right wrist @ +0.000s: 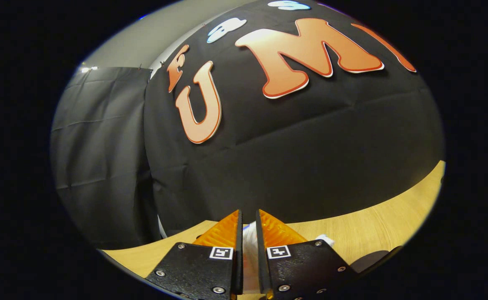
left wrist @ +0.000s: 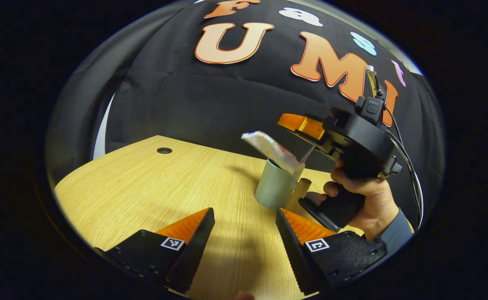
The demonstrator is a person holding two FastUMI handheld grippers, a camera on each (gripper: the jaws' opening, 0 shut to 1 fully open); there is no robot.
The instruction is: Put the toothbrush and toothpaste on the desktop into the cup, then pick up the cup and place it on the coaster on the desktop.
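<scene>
Toothpaste (left wrist: 274,151) seemingly between right hand-held gripper (right wrist: 248,227)

A light wood-grain table (left wrist: 152,183) with a curved edge fills the lower part of the left gripper view. A small dark round hole (left wrist: 164,150) sits near its far edge. Black cloth (left wrist: 210,104) hangs as the wall behind, creased in folds. In the right gripper view, a pale grey wall (right wrist: 160,35) shows above a second black cloth panel (right wrist: 102,158).
</scene>
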